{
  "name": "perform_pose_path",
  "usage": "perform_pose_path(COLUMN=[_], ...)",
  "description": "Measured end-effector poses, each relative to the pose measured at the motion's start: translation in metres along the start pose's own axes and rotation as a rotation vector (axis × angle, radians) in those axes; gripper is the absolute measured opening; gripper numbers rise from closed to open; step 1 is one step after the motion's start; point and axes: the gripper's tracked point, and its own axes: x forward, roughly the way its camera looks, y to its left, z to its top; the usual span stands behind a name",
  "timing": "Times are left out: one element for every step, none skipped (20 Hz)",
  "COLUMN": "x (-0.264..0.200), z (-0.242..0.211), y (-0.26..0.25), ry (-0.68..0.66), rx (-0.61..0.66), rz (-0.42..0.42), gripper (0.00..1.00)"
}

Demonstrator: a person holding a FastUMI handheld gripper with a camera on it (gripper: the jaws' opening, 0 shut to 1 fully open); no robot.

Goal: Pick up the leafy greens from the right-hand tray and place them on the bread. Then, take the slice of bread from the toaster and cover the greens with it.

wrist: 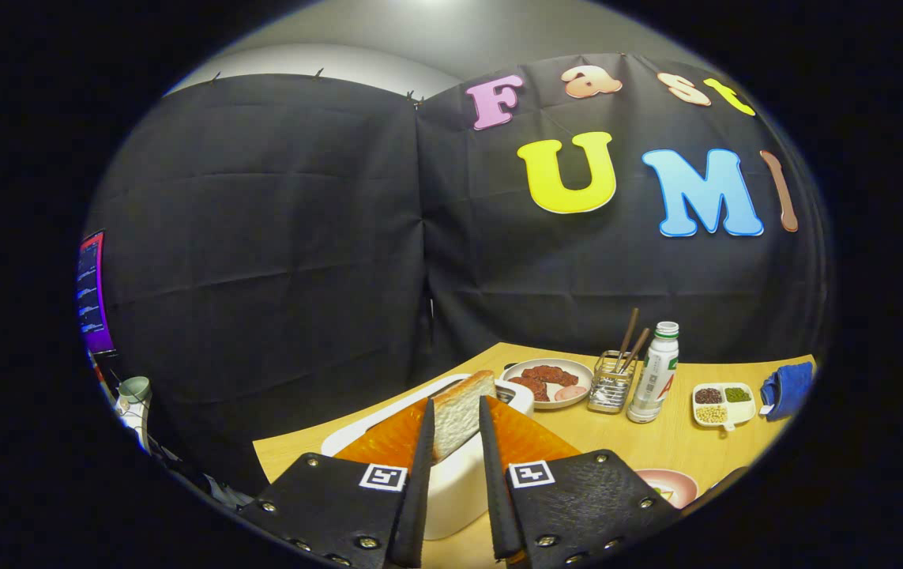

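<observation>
Bread slice (pixel 459 409) sits between the gripper (pixel 455 411) fingers, both pressed against its sides, lower part hidden in the white toaster (pixel 459 482) slot. Jaws narrow, clamped on the slice. Gripper tilted, pointing along the wooden table (pixel 656 442). Beyond: plate of red slices (pixel 550 381), utensil holder (pixel 611 383), white bottle (pixel 654 371), divided dish (pixel 723 404), blue cloth (pixel 788 389). Pink plate (pixel 668 486) by the right finger is partly cut off; contents unclear.

Creased black cloth (pixel 277 237) walls the booth behind a pale wooden tabletop (pixel 656 442); a pale wall (pixel 451 39) rises above it, brightly lit near the top.
</observation>
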Motion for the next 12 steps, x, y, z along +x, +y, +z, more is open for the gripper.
perform_pose_path(x=[0.006,0.012,0.018,0.024,0.029,0.033,0.036,0.035,0.035,0.036,0.036,0.037], z=[-0.004,-0.008,-0.012,-0.017,-0.02,-0.025,-0.026,-0.025,-0.025,-0.028,-0.028,-0.025], y=[0.006,0.01,0.009,0.005,0.001,0.004,0.007,0.007,0.009,0.013,0.016,0.014], ry=[0.001,0.003,0.006,0.014,0.023,0.032,0.038,0.039,0.04,0.042,0.034,0.016], rx=[-0.005,-0.005,-0.004,-0.003,0.004,0.02,0.039,0.049,0.048,0.043,0.026,0.0], rz=[0.001,-0.006,-0.019,-0.039,-0.05,-0.04,-0.032,-0.033,-0.037,-0.035,-0.047,-0.068], gripper=[0.33,0.33,0.33,0.33,0.33,0.33,0.33,0.33,0.33,0.33,0.33,0.33])
